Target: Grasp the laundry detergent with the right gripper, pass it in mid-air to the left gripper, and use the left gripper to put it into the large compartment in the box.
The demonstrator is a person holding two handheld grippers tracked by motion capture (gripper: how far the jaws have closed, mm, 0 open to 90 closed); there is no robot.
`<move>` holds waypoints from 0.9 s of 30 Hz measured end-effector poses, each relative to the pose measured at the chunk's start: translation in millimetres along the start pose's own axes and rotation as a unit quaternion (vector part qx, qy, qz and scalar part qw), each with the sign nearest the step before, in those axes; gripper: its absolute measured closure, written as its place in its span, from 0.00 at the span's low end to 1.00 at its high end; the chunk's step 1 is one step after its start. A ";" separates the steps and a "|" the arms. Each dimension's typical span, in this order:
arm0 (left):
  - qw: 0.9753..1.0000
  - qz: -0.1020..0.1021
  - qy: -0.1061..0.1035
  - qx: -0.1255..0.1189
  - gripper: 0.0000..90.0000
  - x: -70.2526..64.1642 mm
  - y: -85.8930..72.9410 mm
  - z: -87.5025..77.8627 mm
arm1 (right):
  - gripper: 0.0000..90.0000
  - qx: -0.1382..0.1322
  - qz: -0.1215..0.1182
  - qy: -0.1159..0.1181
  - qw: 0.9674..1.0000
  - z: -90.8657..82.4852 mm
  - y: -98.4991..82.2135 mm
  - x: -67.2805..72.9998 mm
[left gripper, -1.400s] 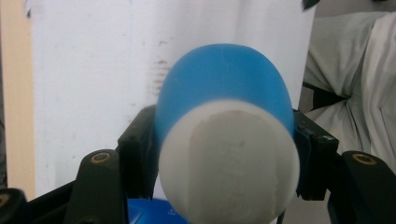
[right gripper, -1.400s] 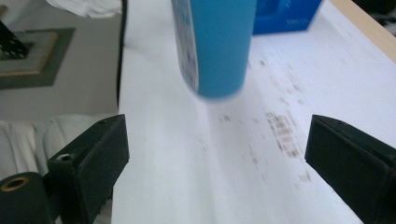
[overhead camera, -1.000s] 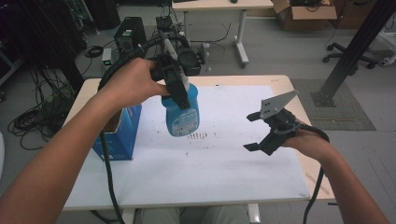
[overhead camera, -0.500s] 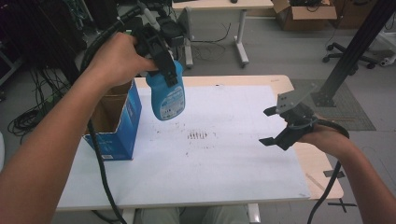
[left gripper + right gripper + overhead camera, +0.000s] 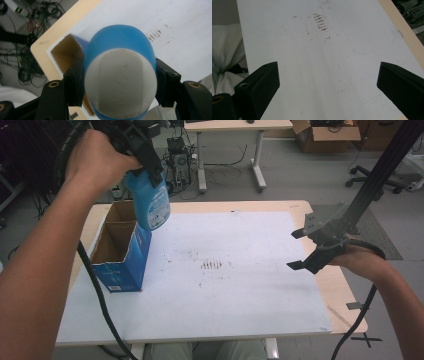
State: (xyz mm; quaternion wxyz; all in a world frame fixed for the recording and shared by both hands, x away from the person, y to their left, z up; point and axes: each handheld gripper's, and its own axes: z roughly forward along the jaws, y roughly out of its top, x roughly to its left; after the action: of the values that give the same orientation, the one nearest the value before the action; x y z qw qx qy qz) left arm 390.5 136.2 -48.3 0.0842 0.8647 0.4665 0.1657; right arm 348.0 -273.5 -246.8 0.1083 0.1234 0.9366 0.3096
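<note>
In the high view's upper left, the left gripper (image 5: 142,150) clamps the blue bottle (image 5: 150,202), its long axis hanging near vertical just above the open cardboard box (image 5: 120,257). The right gripper (image 5: 312,250) hovers wide and empty at right, well apart.

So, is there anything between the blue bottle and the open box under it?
Nothing visible. The left gripper holds the bottle just above the box, near its right wall. The box's top is open and what shows of its inside looks empty.
</note>
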 end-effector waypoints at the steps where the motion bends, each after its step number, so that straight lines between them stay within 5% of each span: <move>1: 1.000 -0.012 0.004 0.001 0.42 4.1 -2.0 -0.9 | 0.04 0.004 -0.001 0.000 1.000 0.4 -0.7 -0.6; 10: 0.996 -0.089 0.026 0.019 0.42 32.2 -20.0 -3.1 | 0.05 0.034 -0.011 0.006 0.999 5.1 0.4 -3.3; 15: 0.991 -0.127 0.030 0.022 0.42 45.4 -28.6 -0.9 | 0.05 0.061 -0.020 0.000 0.998 7.3 1.5 -4.3; 27: 0.980 -0.190 0.046 0.029 0.42 67.8 -46.9 14.8 | 0.05 0.075 -0.022 0.002 0.997 3.0 -1.9 -6.2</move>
State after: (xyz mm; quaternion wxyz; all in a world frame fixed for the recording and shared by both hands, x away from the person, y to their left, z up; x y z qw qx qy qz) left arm 393.9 218.7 -62.0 0.0675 0.7536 0.6307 0.1725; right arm 354.4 -275.1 -249.6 0.1037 0.1100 0.9598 0.2364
